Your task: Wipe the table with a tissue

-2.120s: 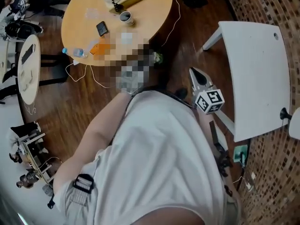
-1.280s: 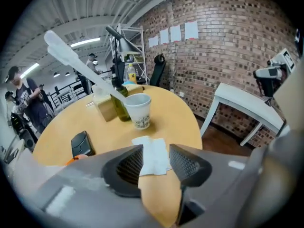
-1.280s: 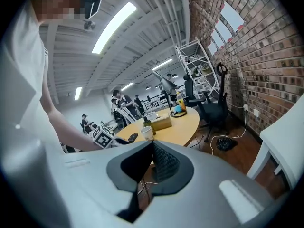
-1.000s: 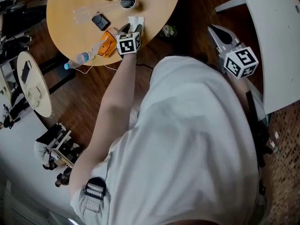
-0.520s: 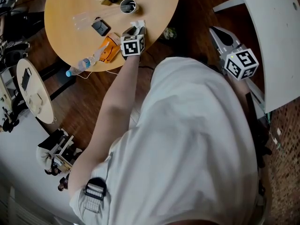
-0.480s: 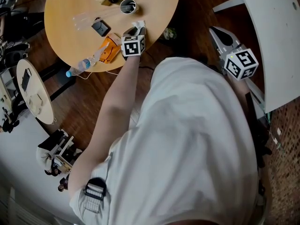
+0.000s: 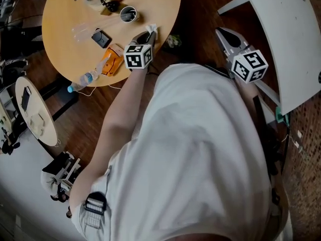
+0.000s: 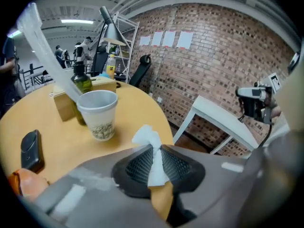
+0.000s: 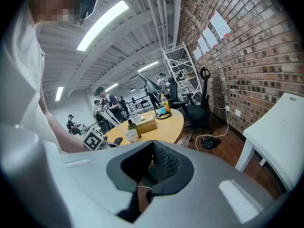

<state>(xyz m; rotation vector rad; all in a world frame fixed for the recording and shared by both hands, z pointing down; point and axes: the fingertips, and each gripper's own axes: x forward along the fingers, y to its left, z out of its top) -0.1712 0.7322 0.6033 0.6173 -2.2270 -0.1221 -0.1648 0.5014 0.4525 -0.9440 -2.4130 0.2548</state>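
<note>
The left gripper, its jaws just closing, pinched the tissue at the table's near edge; the right gripper was closed, empty.

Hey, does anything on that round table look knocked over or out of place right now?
Yes: the water bottle lies on its side at the rim of the table, its blue cap end seemingly past the edge, so it might roll off. The paper cup stands upright.

**Two tables, items on the round one**

Round table is sitting upper left, white table at right, floor between. Cup is standing beyond and right of phone. Bottle is lying at the near edge. Tissue is hanging near the right rim.
</note>
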